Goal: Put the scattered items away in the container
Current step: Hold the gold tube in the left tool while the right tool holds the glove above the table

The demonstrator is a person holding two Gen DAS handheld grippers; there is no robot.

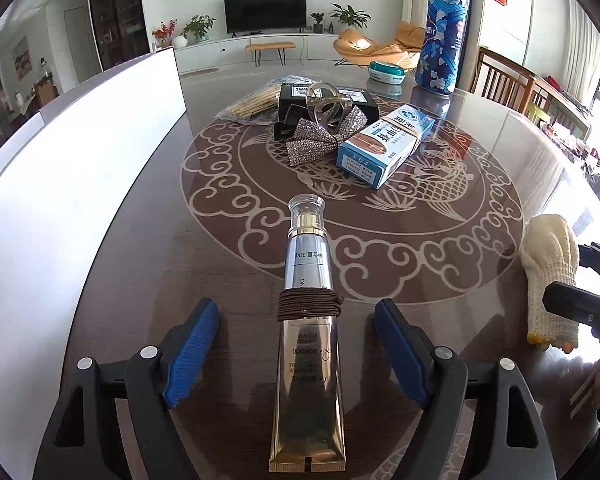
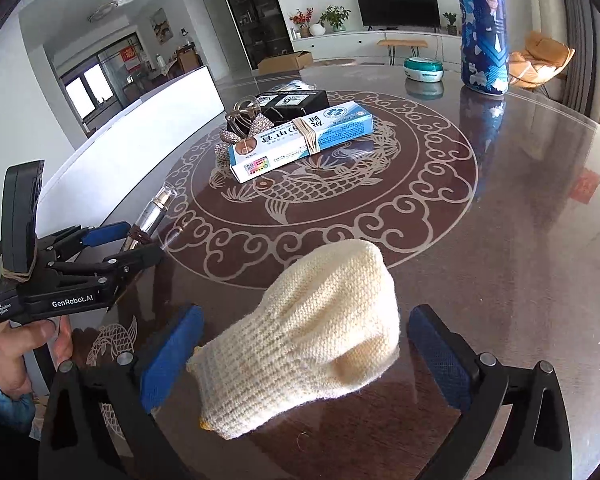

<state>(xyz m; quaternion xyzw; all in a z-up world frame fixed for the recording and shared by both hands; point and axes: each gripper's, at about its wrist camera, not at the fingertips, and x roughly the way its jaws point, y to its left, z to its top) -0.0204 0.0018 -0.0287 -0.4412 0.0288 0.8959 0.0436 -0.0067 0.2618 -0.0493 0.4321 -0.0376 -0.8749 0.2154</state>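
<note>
With every item apparently unpacked, the left tool (image 1: pixel 296 354) stands wide around a gold tube (image 1: pixel 308 344) at lower centre, the right tool (image 2: pixel 306 356) wide around a knit glove (image 2: pixel 320 336), the white container (image 1: pixel 80 168) at frame left.

The far side of the white container (image 1: pixel 80 168), left of the left gripper's fingers (image 1: pixel 192 352), is cut off by the frame edge, and its inside is hidden by its wall. Beyond the fingers, the bundle of sticks (image 1: pixel 252 102) is partly hidden behind the black box (image 1: pixel 328 104). The print on the tube (image 1: pixel 308 320) between the fingers is too small to read. The cuff of the knitted glove (image 2: pixel 308 340) between the right gripper's fingers (image 2: pixel 168 364) is mostly hidden.
</note>
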